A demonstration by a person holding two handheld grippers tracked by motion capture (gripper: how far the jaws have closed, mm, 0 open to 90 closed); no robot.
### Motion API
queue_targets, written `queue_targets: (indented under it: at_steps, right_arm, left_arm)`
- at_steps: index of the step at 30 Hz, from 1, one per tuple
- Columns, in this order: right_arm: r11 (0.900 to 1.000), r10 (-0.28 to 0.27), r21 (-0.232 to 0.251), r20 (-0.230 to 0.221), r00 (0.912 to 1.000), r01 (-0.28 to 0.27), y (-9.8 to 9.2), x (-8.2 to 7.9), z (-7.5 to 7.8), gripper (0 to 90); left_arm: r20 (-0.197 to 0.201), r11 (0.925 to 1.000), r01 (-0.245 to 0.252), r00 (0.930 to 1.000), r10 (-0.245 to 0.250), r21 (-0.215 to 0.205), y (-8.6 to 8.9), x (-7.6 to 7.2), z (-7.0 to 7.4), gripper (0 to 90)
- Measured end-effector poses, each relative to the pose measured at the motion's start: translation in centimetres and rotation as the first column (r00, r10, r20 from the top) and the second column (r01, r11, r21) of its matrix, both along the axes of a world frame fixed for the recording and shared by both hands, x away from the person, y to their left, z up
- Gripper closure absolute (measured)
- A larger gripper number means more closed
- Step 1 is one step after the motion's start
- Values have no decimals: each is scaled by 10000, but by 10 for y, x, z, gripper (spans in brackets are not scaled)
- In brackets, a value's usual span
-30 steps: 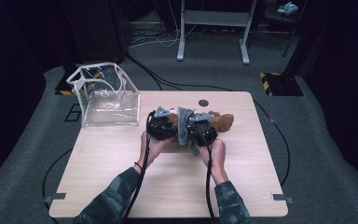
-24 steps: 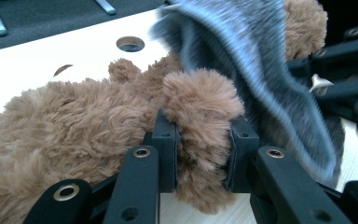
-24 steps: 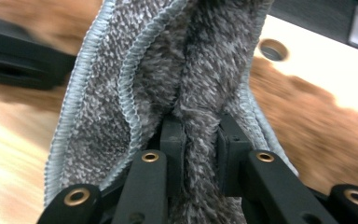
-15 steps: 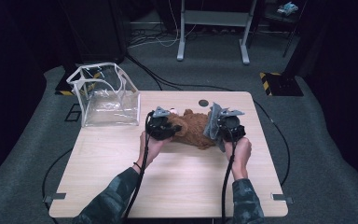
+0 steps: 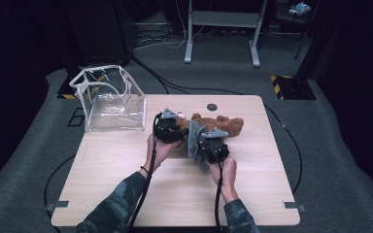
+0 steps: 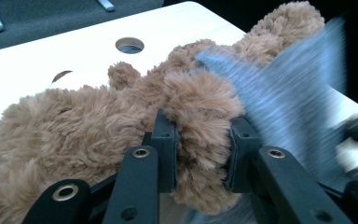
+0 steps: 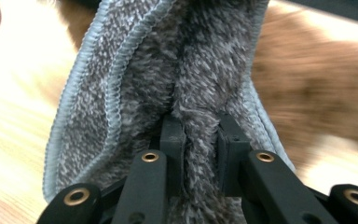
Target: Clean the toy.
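High view: a brown plush bear lies on the wooden table, right of a clear plastic bag. Left tool is clamped on a limb of the bear, fur bulging between its pads. Right tool, just beside it, pinches a fold of grey cloth with pale blue stitched edging, hanging against the bear's near side.

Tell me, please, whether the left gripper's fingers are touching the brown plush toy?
Touching. In the left gripper view, both fingers press into a tuft of the brown plush toy, and the fur bulges out between and around them.
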State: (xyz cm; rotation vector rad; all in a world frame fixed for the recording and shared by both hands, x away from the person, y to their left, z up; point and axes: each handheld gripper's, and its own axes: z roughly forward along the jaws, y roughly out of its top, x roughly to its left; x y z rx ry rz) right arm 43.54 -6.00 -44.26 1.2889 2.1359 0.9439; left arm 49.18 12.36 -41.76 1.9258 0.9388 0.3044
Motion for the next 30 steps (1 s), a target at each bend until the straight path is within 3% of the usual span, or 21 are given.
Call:
queue_targets:
  at_steps: [3,7,9,10,12,14,18,20,21,24,28,29,30]
  right_arm:
    - [9999,-157,-35,-200,9997,156,3,8,-10,763]
    - [9976,-692,-47,-274,9972,691,-16,10,-13,766]
    - [9917,-1243,-330,-77,9922,1240,-35,8,-15,767]
    - [9814,-1861,-500,-119,9825,1853,-55,8,-18,767]
    - [9742,-2240,-340,-300,9741,2230,-71,9,-22,767]
    - [9718,-2352,-286,-386,9712,2342,-78,7,-25,767]
    - [9805,-1962,-170,-188,9804,1959,-66,-3,-22,766]
    - [9913,-1308,109,-142,9913,1309,-48,-9,-17,766]
    - [9972,-664,336,-182,9976,670,-30,-10,-16,765]
    - [9997,-26,236,-377,9993,35,-3,-6,-19,763]
    - [9998,31,205,-470,9989,-21,4,5,-24,762]
    - [9995,-125,296,-557,9984,141,0,9,-26,763]
    - [9985,-430,322,-628,9971,451,-9,11,-27,764]
  left_arm:
    - [-49,10000,25,10000,-25,-8,1,1,0,701]
    - [-139,10000,30,9999,-31,-18,4,4,0,701]
    - [-229,9999,26,9997,-30,-138,5,6,-1,702]
    - [-283,9998,37,9996,-43,-199,5,6,-1,701]
    - [-251,9999,65,9997,-69,-145,4,6,0,701]
    - [-201,9999,90,9998,-91,-53,2,7,2,701]
    - [-172,9999,113,9998,-113,10,-2,7,3,700]
    - [-181,9999,132,9998,-132,24,-3,7,4,700]
    - [-165,9999,122,9998,-121,14,-4,8,4,698]
    - [-143,9998,166,9998,-165,106,-8,10,8,695]
    - [-75,9993,293,9995,-291,211,-13,11,10,683]
    - [-66,9989,400,9992,-399,226,-13,11,11,663]
    - [-83,9990,405,9992,-403,186,-13,11,12,577]
